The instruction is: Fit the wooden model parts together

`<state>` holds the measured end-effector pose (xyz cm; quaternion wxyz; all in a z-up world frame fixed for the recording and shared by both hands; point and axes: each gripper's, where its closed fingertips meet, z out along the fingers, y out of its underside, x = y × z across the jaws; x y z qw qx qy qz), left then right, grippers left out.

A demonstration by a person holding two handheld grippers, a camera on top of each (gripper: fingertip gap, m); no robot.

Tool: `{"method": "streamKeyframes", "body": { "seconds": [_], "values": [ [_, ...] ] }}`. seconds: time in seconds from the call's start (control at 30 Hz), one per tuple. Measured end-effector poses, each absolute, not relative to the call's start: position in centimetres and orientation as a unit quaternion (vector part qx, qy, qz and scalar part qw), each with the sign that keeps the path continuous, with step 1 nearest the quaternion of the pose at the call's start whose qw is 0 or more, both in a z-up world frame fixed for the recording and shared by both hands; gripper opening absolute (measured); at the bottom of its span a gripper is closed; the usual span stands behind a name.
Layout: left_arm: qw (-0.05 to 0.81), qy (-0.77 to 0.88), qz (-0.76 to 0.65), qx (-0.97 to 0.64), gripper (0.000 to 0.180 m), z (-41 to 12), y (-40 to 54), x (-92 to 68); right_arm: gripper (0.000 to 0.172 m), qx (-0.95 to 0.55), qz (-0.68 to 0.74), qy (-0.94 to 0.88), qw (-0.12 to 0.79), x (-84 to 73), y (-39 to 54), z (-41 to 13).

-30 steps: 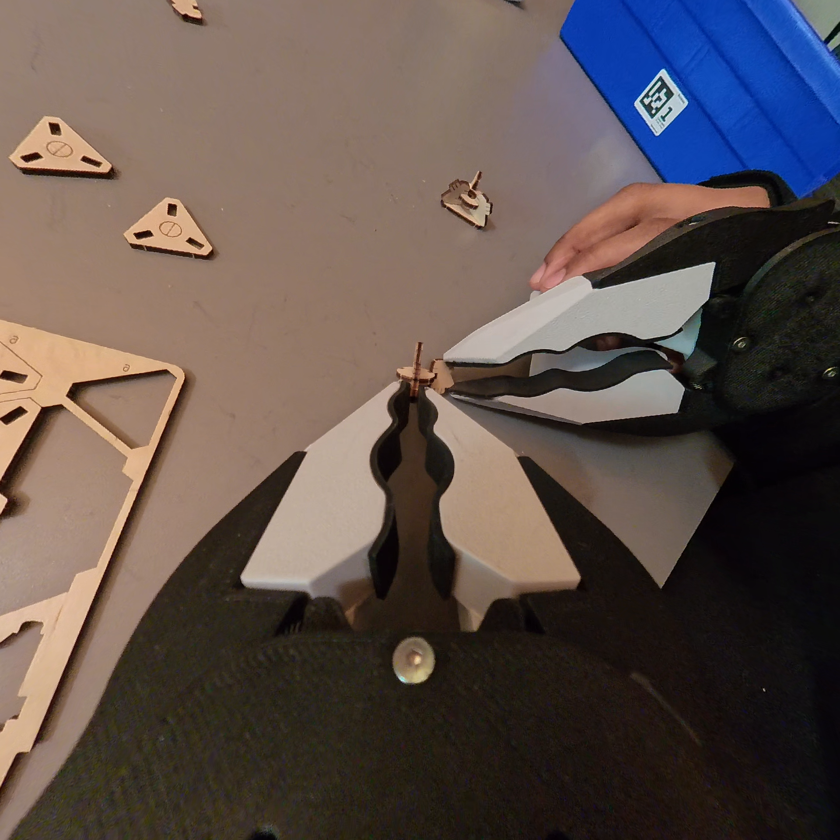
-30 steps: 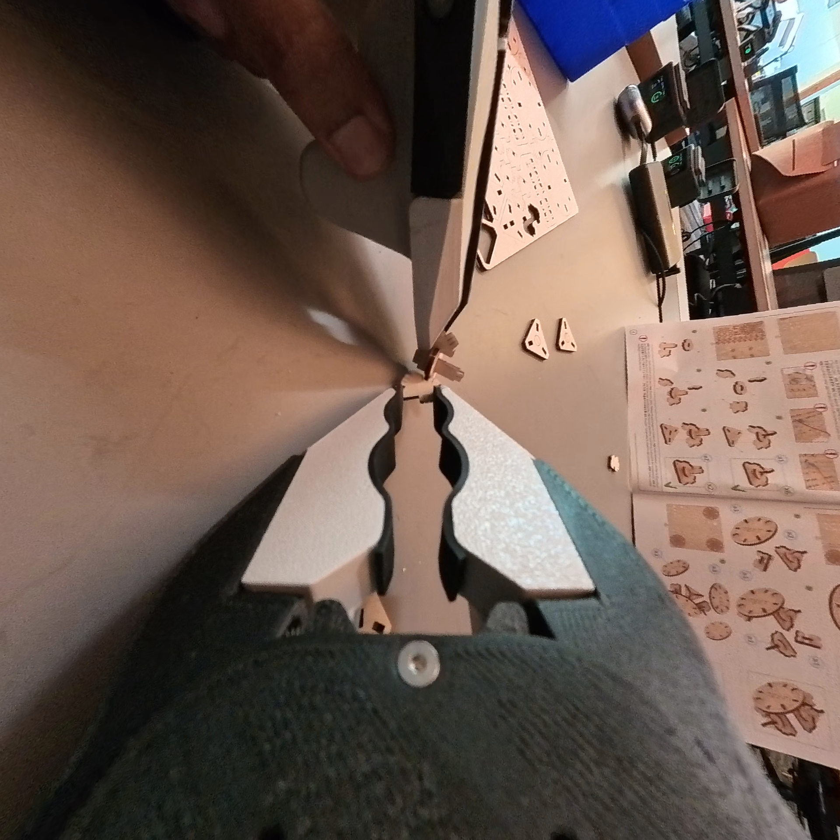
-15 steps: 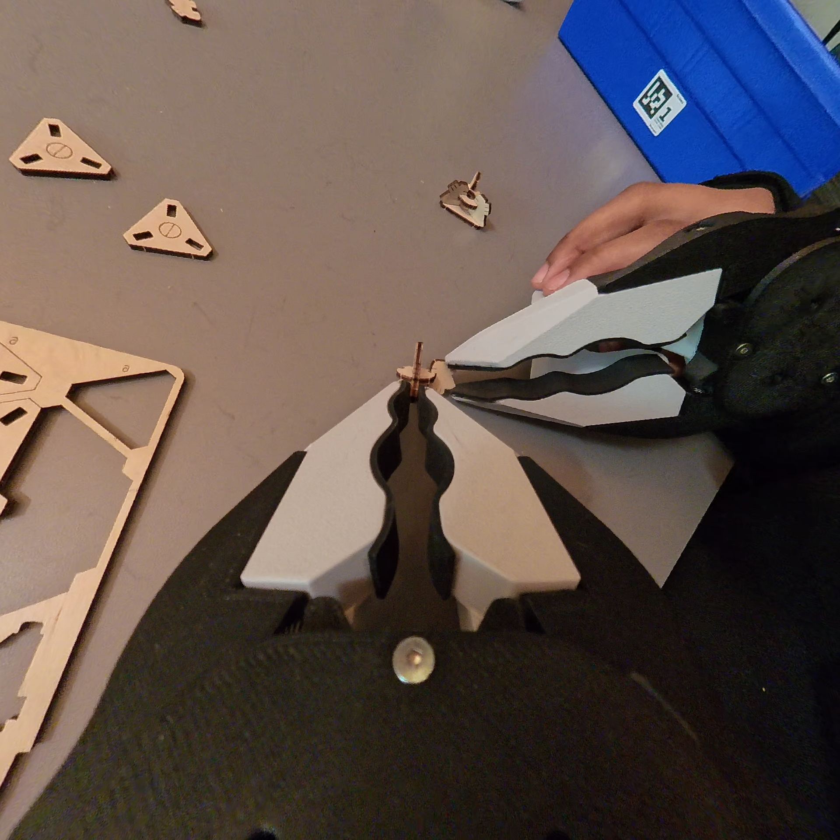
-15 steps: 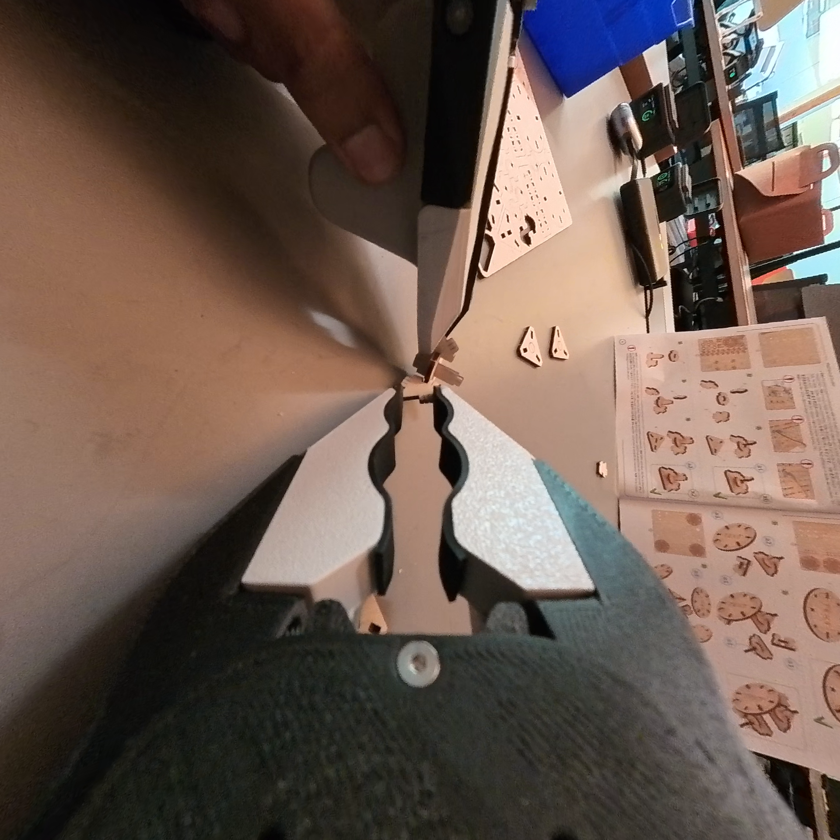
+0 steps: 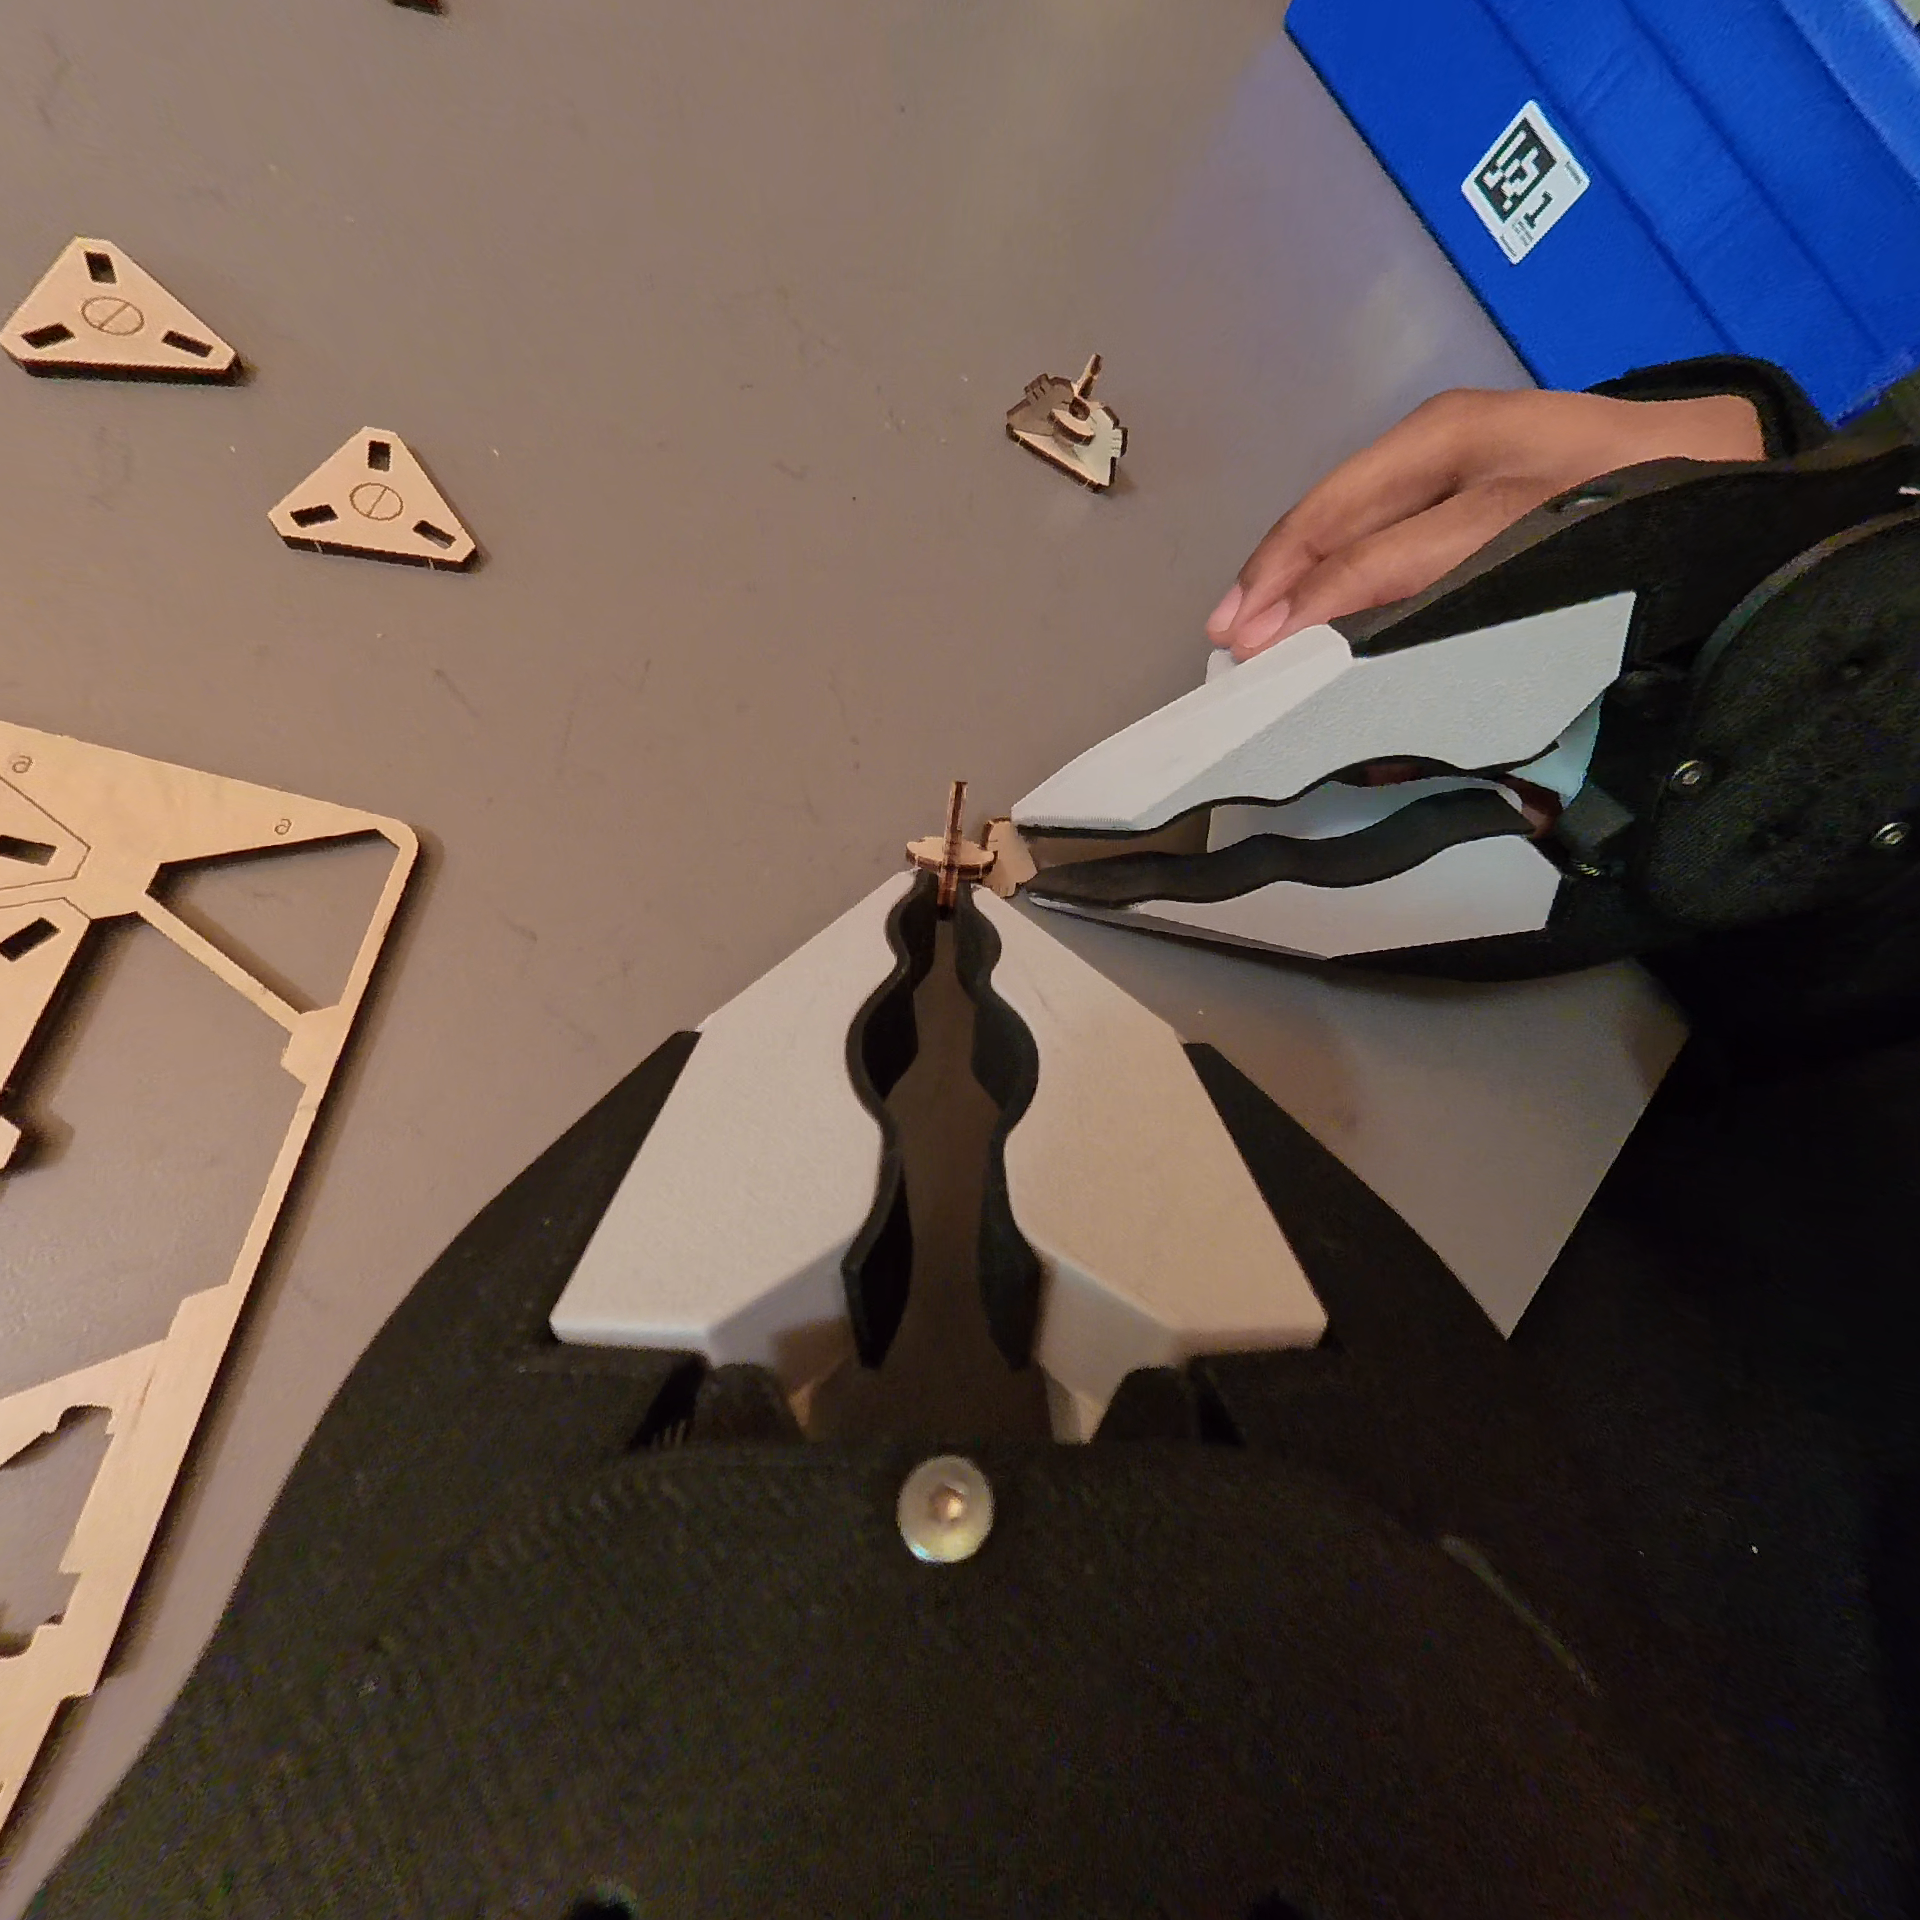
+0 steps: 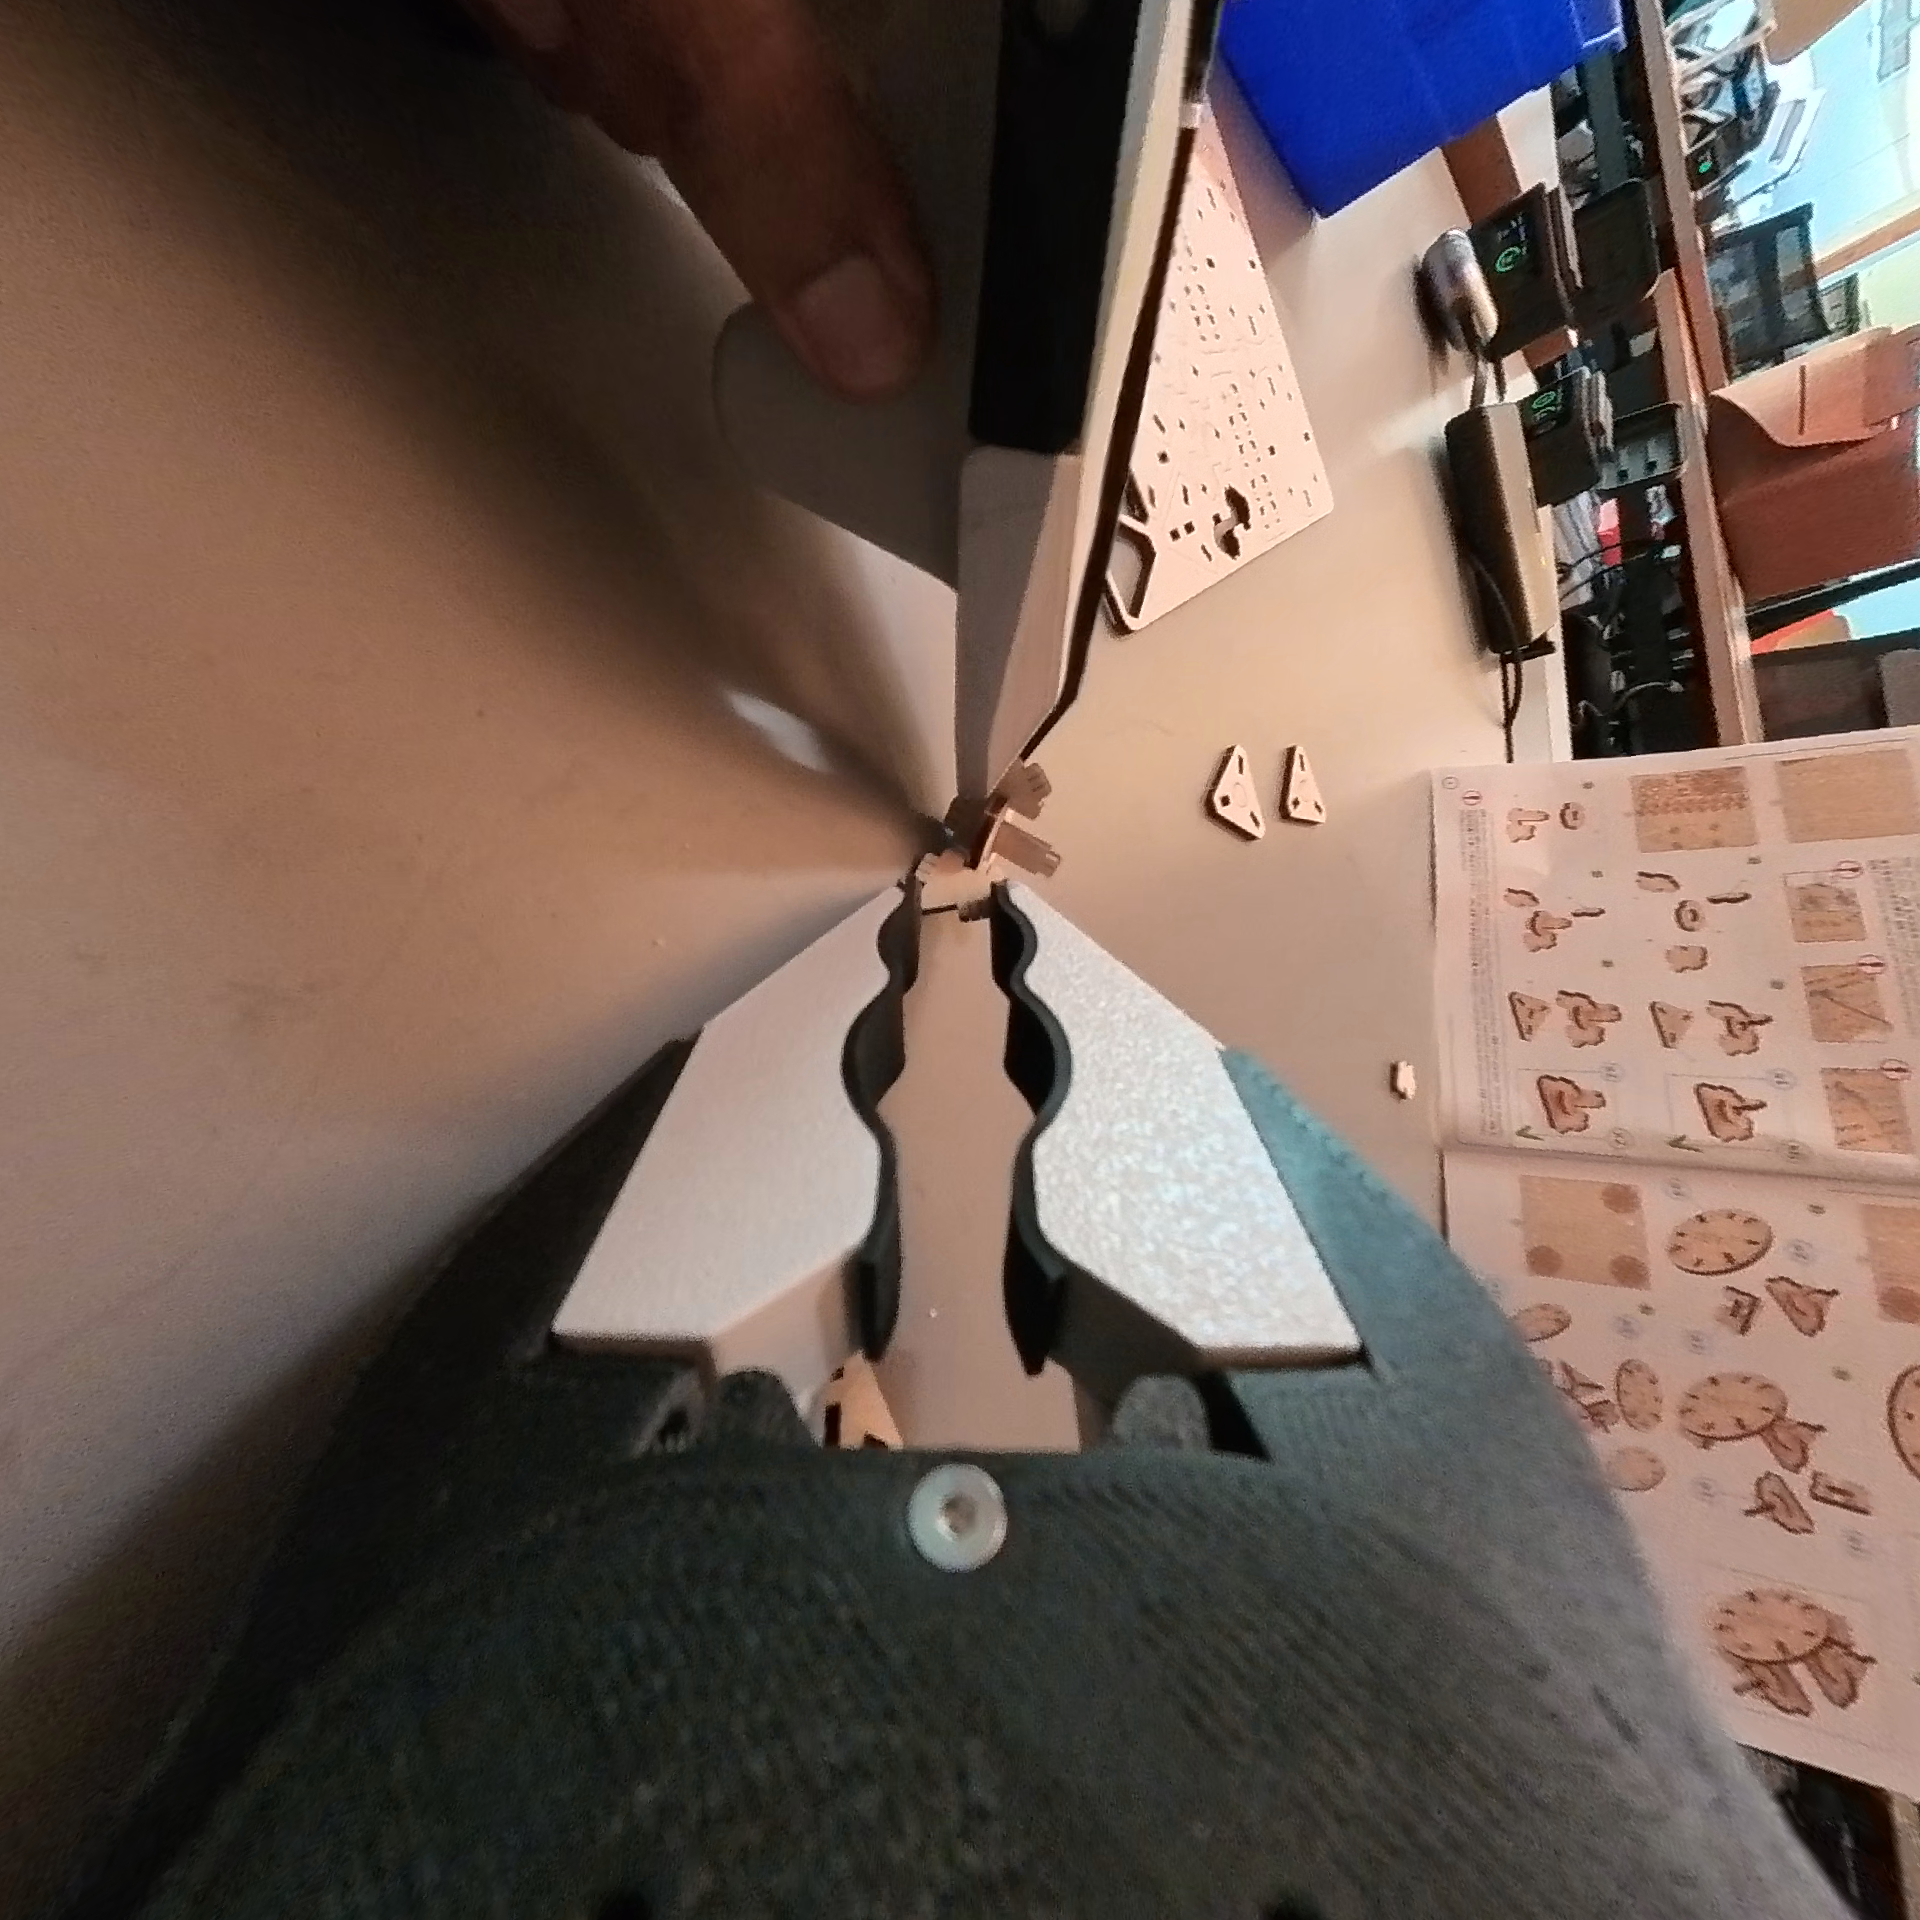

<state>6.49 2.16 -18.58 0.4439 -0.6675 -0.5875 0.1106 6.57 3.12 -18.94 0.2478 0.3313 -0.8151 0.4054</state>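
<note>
Nothing moved: left gripper (image 5: 948,891) fingers pinch wooden pin (image 5: 954,844), right gripper (image 6: 954,896) fingers grip wooden piece (image 6: 951,878)

Two flat wooden triangles (image 5: 120,322) (image 5: 374,506) lie on the grey desk (image 5: 675,260), a cut-out plywood sheet (image 5: 208,966) nearby. A blue bin (image 5: 1662,156) stands at the far edge (white sticker on its side). An open instruction booklet (image 6: 1683,1195) lies beside chargers (image 6: 1496,540).

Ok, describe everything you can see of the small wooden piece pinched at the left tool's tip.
The small wooden piece is pale laser-cut plywood with dark burnt edges: a thin flat pin pushed through a small round disc. It stands upright above the grey table, its lower end clamped between the left tool's shut fingertips. A second wooden part, held by the right tool, sits right against the disc.
</note>
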Motion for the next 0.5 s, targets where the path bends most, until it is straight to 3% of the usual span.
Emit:
{"method": "streamKeyframes", "body": {
  "seconds": [0.5],
  "values": [
    [0.440, -0.590, 0.117, -0.666, 0.000, -18.58, 1.92, 6.51, 0.012, 0.327, 0.404, -0.818, 0.248, 6.61, 2.97, -18.95]
  ]
}}
